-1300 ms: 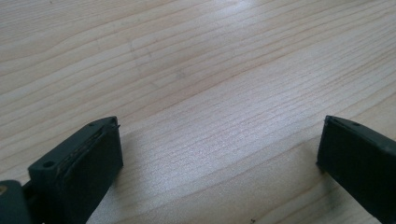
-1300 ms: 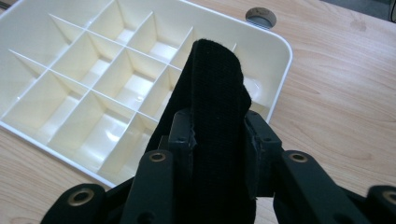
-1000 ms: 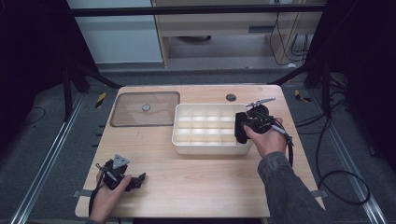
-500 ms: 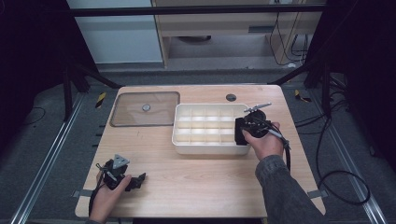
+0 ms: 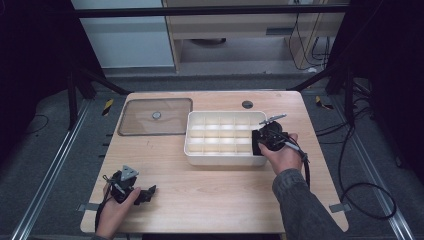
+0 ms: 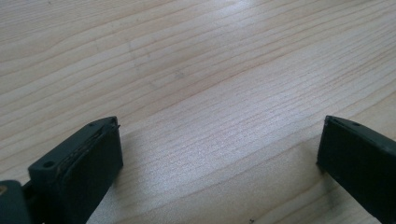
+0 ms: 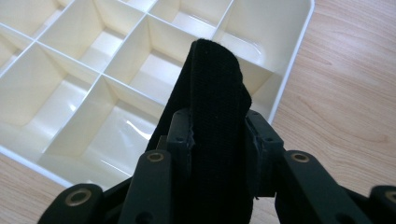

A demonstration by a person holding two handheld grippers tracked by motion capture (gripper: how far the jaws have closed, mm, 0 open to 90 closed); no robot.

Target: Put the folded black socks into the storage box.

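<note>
A white tray divided into several empty compartments stands on the wooden table, right of centre. My right gripper is at the tray's right end, shut on a folded black fabric piece. In the right gripper view the black fabric piece stands upright between the pads of the right gripper, above the compartments nearest the tray rim. My left gripper lies at the table's front left. In the left gripper view the left gripper is open, with bare wood between its jaws.
A clear lid with a small round knob lies flat at the back left of the table. A dark round hole sits behind the tray. The right gripper's cable loops off the table's right edge to the floor.
My right gripper has come down a little with the black fabric piece, closer to the tray's right-end compartments. The left gripper has stayed in place.
</note>
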